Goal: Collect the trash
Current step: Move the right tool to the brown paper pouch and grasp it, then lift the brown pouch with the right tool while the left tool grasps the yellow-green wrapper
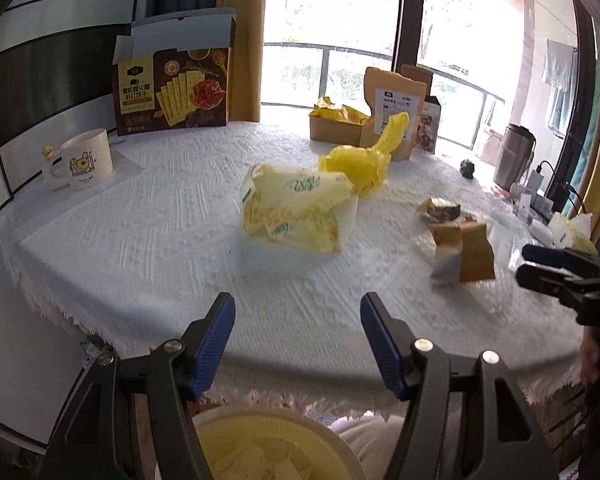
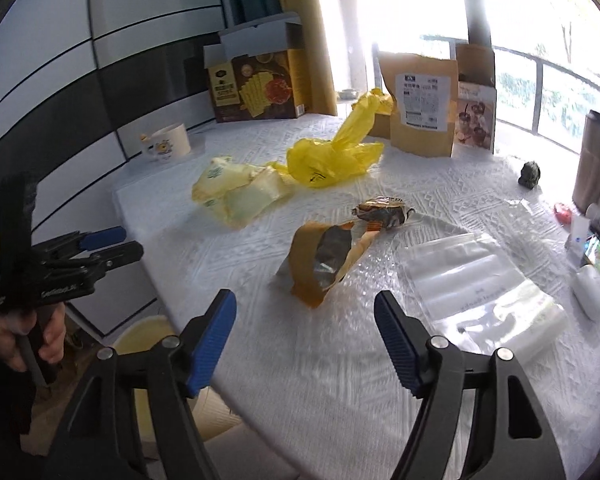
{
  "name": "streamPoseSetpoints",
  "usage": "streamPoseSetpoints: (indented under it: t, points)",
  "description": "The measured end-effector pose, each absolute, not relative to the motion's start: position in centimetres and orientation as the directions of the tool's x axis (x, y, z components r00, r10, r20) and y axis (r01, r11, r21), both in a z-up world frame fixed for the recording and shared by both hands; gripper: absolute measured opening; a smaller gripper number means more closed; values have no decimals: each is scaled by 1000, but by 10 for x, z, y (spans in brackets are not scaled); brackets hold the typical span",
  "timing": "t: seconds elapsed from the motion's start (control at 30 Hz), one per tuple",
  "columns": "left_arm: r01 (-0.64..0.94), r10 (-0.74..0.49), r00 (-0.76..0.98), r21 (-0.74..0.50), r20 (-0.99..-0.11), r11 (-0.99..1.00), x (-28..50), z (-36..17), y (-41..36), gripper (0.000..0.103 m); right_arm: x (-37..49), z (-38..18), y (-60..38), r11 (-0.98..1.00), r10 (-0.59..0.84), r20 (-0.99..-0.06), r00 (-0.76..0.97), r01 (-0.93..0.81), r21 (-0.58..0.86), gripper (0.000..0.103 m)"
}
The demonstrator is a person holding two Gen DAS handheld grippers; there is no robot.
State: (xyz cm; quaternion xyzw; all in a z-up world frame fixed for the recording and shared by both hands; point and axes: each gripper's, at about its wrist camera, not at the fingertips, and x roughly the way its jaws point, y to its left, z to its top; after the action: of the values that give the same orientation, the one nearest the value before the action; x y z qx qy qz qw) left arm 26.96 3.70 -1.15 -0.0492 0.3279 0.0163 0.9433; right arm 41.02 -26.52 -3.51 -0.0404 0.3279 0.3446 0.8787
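centrally, torn brown packet (image 2: pixel 324 258) lying open mouth rightward, both grippers' fingers (image 2: pixel 214 320) apart, empty

We count two grippers, the left gripper (image 1: pixel 297 312) and the right gripper (image 2: pixel 305 312), both spread wide. On the table we've got one mug (image 1: pixel 85 159), one cracker box (image 1: pixel 172 88), one yellow plastic bag (image 2: pixel 328 156), one crumpled yellow wrapper (image 1: pixel 296 212), one torn brown pouch (image 2: pixel 324 256) and one clear zip bag (image 2: pixel 480 284)
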Motion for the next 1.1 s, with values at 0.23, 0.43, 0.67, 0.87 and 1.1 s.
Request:
streamPoseSetpoints:
  t: [0.23,0.43,0.67,0.87,1.1]
  points:
    - [-65,7,804,-75,-594,995,282,-5,45,66,455,-47,-254,793,569,-632,526,-555,252,82]
    - [-48,6,814,-57,-581,997,305,-6,50,71,479,-69,-239,827,501,-693,518,-523,207,82]
    - [-31,-20,834,-84,-552,996,347,-4,63,79,475,-78,-219,839,422,-727,541,-537,87,82]
    - [-19,-29,829,-80,-558,997,376,-8,62,80,470,-82,-213,831,393,-730,560,-556,21,63]
    - [1,-36,825,-63,-565,998,386,-11,55,80,471,-80,-223,810,470,-704,533,-578,103,15]
